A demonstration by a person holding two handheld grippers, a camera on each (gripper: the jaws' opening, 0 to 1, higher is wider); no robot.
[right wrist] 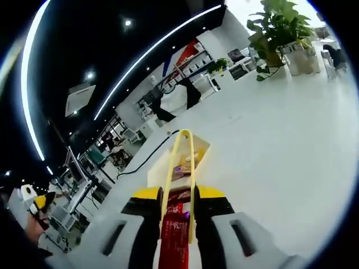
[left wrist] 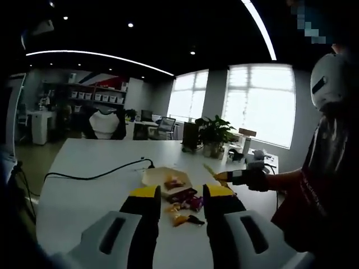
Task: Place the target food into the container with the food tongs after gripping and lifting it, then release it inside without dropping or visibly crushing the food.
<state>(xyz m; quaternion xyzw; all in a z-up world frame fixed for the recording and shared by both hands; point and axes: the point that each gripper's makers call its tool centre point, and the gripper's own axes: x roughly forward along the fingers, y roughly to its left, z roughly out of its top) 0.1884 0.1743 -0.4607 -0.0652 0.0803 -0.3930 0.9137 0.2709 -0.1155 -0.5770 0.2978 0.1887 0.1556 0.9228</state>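
Step in hand, by judgement: approach, with no food gripped yet. The right gripper (right wrist: 178, 210) pinches the yellow food tongs (right wrist: 179, 168) by the arms. The tongs stand slightly spread, tips empty over the container (right wrist: 199, 151) at twelve o'clock. Wrapped snacks (left wrist: 188, 203) lie on the tabletop (left wrist: 95, 162), just beside the container (left wrist: 154, 176). The left gripper (left wrist: 180, 193) is spread and empty. Next: lower the tips around one snack and squeeze gently.

Open office, dark ceiling (left wrist: 168, 28) with curved light strips (left wrist: 101, 56) and spot lamps, big bright windows (left wrist: 258, 101), long white table (left wrist: 84, 162), black cable (left wrist: 95, 175) across it, potted plant (left wrist: 213, 133), shelves (left wrist: 95, 95) with boxes, office chairs (left wrist: 164, 128)
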